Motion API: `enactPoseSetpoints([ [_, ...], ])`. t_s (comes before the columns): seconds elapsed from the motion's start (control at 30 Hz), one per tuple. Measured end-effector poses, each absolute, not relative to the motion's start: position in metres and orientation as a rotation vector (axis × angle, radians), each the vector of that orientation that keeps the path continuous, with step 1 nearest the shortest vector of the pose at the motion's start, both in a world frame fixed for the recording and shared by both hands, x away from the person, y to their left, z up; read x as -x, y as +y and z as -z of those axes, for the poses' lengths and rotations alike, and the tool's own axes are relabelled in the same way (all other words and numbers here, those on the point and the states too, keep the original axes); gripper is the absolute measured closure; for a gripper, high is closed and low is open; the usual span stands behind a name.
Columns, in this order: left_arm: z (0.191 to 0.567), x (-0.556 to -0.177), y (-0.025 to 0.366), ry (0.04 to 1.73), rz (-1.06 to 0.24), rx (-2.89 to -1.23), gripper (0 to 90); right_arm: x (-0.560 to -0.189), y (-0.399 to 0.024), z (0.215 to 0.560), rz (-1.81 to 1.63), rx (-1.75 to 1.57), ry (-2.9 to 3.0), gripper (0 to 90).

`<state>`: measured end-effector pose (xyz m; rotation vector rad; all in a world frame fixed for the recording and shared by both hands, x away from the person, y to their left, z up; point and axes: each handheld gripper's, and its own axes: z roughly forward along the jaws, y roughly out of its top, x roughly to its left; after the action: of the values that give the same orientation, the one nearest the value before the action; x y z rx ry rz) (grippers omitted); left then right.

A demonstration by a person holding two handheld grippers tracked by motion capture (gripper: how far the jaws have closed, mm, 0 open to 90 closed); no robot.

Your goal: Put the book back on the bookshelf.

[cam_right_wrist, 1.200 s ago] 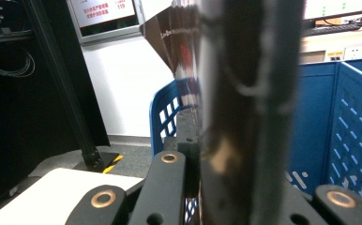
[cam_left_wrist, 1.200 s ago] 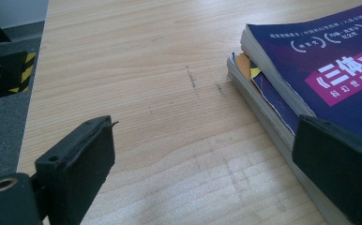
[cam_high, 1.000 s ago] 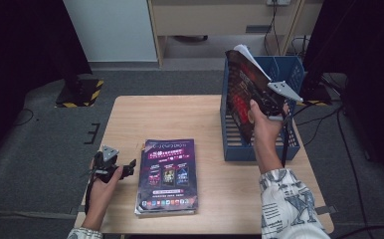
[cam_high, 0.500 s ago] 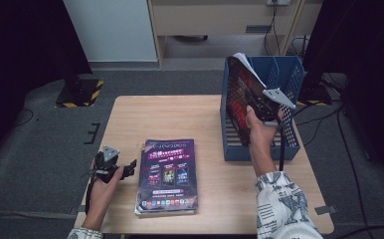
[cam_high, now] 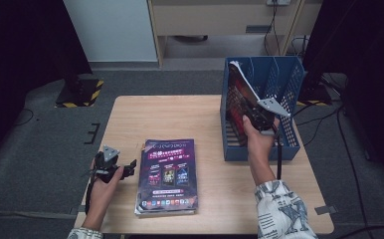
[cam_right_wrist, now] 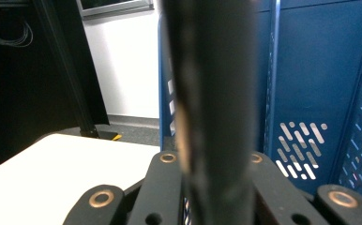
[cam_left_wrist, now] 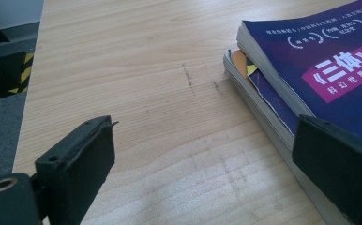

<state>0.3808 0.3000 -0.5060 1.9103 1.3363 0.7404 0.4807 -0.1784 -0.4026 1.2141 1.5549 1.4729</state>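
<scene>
My right gripper (cam_high: 256, 115) is shut on a dark-covered magazine (cam_high: 240, 102) that stands upright inside the left compartment of the blue file rack (cam_high: 289, 92). In the right gripper view the magazine's edge (cam_right_wrist: 212, 93) rises between the jaws, right against the lens. A stack of magazines with a purple cover (cam_high: 167, 174) lies flat at the table's front middle. My left gripper (cam_high: 125, 169) rests on the table just left of that stack, open, with nothing between its jaws. In the left gripper view the stack's corner (cam_left_wrist: 282, 79) lies beside the right jaw.
The wooden table (cam_high: 180, 114) has bare surface behind the stack and left of the rack. The rack has more compartments to the right of the magazine. Dark stands (cam_high: 78, 89) and cables (cam_high: 344, 149) sit on the grey floor around the table.
My right hand has lowered the dark magazine deeper into the blue rack's left compartment. The left gripper has stayed put.
</scene>
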Motion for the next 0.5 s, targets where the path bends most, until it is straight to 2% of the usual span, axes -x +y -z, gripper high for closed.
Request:
enactPoseSetpoints([
  [0.3, 0.5062, -0.3807, 0.2992, 1.336, -0.744, -1.915, 5.9, -0.4764, -0.1805, 0.4006, -1.429, -1.188, 1.62, 81.2],
  [0.5, 0.5064, -0.3809, 0.299, 1.334, -0.743, -1.919, 5.9, -0.4769, -0.1822, 0.3955, -1.439, -1.152, 1.673, 75.5],
])
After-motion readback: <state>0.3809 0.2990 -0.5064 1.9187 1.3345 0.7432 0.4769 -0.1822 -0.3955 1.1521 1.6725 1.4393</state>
